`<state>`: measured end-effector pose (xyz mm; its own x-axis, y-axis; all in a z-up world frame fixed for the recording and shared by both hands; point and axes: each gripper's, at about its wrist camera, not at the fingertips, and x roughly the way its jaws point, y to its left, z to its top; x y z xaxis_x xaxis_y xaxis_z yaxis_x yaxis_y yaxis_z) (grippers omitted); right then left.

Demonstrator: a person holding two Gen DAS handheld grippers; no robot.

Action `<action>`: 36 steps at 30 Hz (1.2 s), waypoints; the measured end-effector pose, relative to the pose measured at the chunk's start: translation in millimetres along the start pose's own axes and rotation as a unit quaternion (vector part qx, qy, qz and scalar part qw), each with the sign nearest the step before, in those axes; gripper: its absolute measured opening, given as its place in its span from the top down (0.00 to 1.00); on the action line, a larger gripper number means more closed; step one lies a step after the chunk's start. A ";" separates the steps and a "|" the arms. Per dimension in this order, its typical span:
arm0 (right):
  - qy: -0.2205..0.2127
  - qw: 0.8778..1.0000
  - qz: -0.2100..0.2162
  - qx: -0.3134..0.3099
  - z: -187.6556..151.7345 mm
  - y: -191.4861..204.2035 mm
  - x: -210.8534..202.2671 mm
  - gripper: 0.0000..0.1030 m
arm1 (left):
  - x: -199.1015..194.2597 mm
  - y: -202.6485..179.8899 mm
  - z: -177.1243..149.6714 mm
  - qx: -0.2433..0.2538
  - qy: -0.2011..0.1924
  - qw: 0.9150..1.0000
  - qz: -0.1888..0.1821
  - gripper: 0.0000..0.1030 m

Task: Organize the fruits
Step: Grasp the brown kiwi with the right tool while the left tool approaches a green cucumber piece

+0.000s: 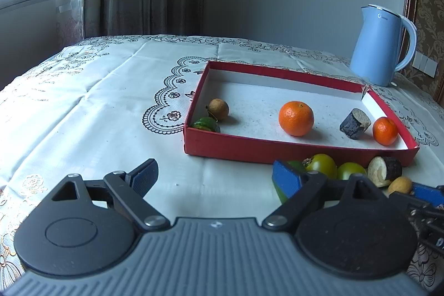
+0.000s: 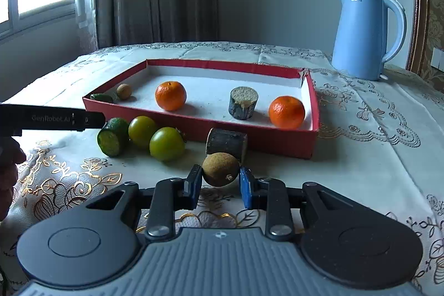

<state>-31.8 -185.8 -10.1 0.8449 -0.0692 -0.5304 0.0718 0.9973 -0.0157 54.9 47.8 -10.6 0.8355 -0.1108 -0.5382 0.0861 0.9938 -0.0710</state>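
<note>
My right gripper is shut on a small brown round fruit, its blue pads pressing both sides just above the tablecloth. Beside it lie a dark cut cylinder, two green round fruits and a cut green piece, all outside the red tray. The tray holds two oranges, an upright dark cylinder, a brown fruit and a green piece. My left gripper stands open over bare cloth in front of the tray, with nothing between its fingers.
A light blue kettle stands behind the tray at the back right. A patterned white tablecloth covers the table, with open cloth to the tray's left. Curtains and a window are behind. A hand shows at the left edge of the right wrist view.
</note>
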 end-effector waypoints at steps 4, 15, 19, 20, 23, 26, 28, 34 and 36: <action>-0.016 1.000 -0.005 0.004 4.9 -6.2 -9.6 0.73 | 0.0 0.4 -0.1 -0.002 0.003 1.000 -0.004 0.14; -0.027 0.999 -0.012 0.014 9.6 -15.8 -13.0 0.73 | -14.5 -14.1 -0.7 0.023 -0.024 0.999 -0.040 0.11; -0.031 0.999 -0.013 0.018 9.4 -18.0 -13.2 0.73 | -12.7 -24.9 -2.2 0.046 -0.025 0.998 -0.047 0.10; -0.031 0.999 -0.014 0.019 9.4 -18.8 -13.2 0.73 | -11.2 -28.0 -2.9 0.051 -0.023 0.997 -0.050 0.11; -0.033 0.999 -0.016 0.023 9.2 -21.7 -13.2 0.73 | -5.9 -34.7 -4.8 0.059 -0.017 0.997 -0.051 0.16; -0.034 0.999 -0.017 0.025 9.6 -23.4 -13.5 0.73 | 1.7 -37.6 -6.1 0.061 -0.003 0.996 -0.060 0.23; -0.036 0.999 -0.017 0.025 10.4 -24.2 -14.0 0.73 | 4.5 -36.1 -8.0 0.056 0.000 0.996 -0.069 0.25; -0.040 0.999 -0.014 0.030 12.1 -26.1 -13.2 0.73 | -1.2 -33.1 -12.1 0.065 -0.005 0.992 -0.108 0.49; -0.040 0.999 -0.013 0.030 12.2 -26.0 -12.1 0.73 | -0.3 -36.0 -13.5 0.076 -0.002 0.992 -0.098 0.51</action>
<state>-37.4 -211.2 7.0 0.8816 -0.1000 -0.4613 0.1247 0.9919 0.0233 44.2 11.9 -19.2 0.7972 -0.3027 -0.5223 0.3277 0.9436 -0.0467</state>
